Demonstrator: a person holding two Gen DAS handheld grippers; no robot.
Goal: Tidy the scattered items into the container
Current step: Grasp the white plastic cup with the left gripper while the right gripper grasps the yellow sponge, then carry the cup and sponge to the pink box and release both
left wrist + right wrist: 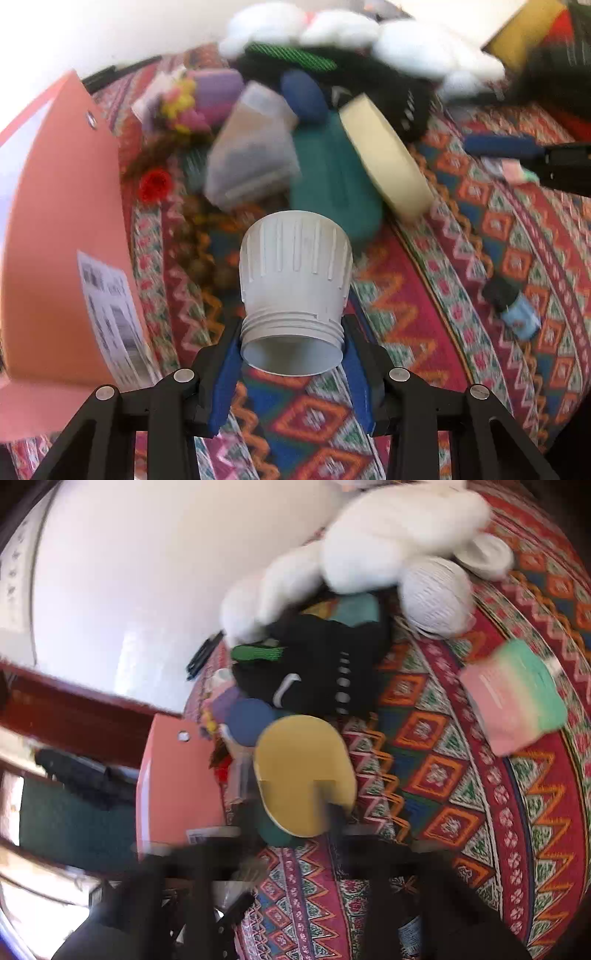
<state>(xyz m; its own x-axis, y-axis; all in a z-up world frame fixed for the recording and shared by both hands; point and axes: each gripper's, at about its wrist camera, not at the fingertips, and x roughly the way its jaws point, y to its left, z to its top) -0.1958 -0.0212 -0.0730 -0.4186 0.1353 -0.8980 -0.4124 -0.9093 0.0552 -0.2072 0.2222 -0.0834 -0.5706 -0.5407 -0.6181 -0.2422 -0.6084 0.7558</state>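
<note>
My left gripper [291,354] is shut on a white ribbed plastic cap [293,266], its blue pads [229,369] pressing on the threaded neck, above the patterned cloth. The salmon-coloured container [62,221] rises just to its left. Ahead lies a pile: a clear plastic box [255,155], a teal case [332,177] and a cream tape roll [384,158]. My right gripper [293,805] is blurred and stands open, with nothing gripped, its tips just short of the tape roll [303,764]. The right gripper [517,147] also shows in the left wrist view, at the right edge.
A white plush toy [388,531], a white yarn ball [436,594], a black glove [317,672] and a pink-green packet [513,698] lie on the patterned cloth [461,812]. A small blue bottle [515,310] lies at the right. The container [173,775] stands at the cloth's left edge.
</note>
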